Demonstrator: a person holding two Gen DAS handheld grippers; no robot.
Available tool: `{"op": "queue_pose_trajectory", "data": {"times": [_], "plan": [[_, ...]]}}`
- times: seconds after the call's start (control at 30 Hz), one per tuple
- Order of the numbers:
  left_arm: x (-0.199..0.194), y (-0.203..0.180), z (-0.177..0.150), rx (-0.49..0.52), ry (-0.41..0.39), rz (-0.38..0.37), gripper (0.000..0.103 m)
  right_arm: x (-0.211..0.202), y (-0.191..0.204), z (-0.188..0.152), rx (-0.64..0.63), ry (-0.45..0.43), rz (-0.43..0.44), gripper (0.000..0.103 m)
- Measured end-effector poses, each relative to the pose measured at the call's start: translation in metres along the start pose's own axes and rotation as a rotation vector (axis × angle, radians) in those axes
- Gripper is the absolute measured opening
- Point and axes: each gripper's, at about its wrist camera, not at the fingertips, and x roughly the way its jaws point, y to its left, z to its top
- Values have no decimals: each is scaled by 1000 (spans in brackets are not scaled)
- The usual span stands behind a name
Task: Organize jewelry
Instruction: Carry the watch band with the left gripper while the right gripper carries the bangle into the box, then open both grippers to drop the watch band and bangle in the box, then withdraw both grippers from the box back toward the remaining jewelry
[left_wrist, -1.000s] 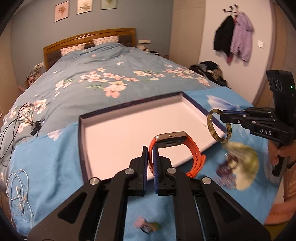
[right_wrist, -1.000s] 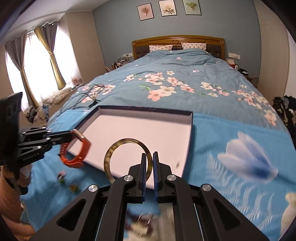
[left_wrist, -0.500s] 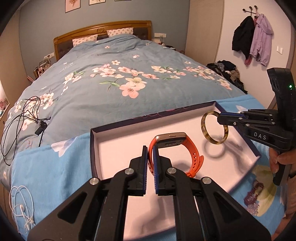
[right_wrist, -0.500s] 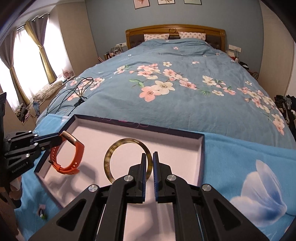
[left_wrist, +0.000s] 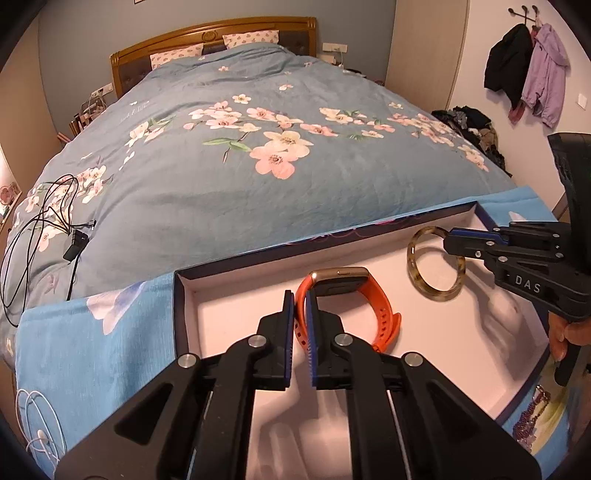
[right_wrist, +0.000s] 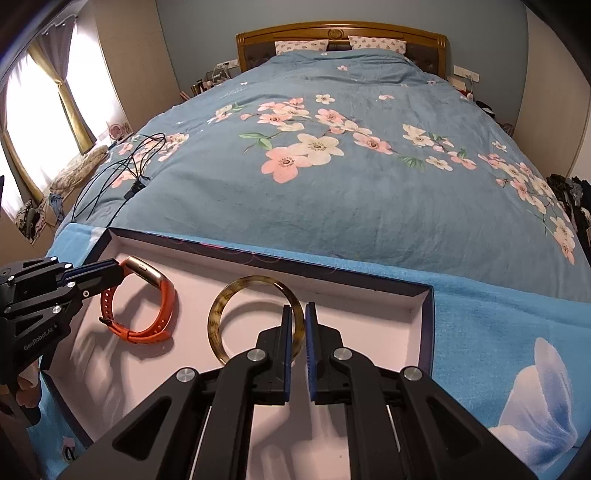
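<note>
A shallow tray (left_wrist: 236, 266) sits on a floral bedspread (left_wrist: 258, 184). The left gripper (left_wrist: 300, 317) grasps an orange watch (left_wrist: 373, 306), and the right gripper (right_wrist: 296, 332) grasps a bangle (right_wrist: 221, 314), both over the tray's pale floor, inside its walls.

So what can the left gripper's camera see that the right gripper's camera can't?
Only the left wrist view shows the jackets hanging on the wall and the purple bead jewelry beside the tray. Only the right wrist view shows the window with curtains. Both show the tray, the orange watch in the left gripper, and the amber bangle in the right gripper.
</note>
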Motion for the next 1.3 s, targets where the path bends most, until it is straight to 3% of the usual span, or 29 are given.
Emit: {"op": "queue_pose_trajectory", "data": {"times": [0.27, 0.33, 0.47, 0.6, 0.83, 1.03, 1.3], "plan": [[12, 5, 4, -32, 30, 4, 8, -1, -1, 2, 22, -19, -19, 9], [10, 6, 3, -35, 21, 3, 12, -11, -1, 0, 17, -48, -25, 11], [-11, 6, -5, -28, -41, 29, 27, -38, 2, -9, -9, -105, 3, 27], [-45, 1, -20, 15, -120, 60, 40, -71, 7, -31, -64, -153, 34, 32], [-107, -5, -69, 48, -215, 58, 47, -108, 8, -86, -87, -173, 104, 35], [-139, -12, -111, 65, -251, 24, 53, -125, 2, -130, -97, -145, 96, 35], [-151, -25, -152, 63, -240, -10, 59, -124, 3, -178, -82, -57, 80, 35]]}}
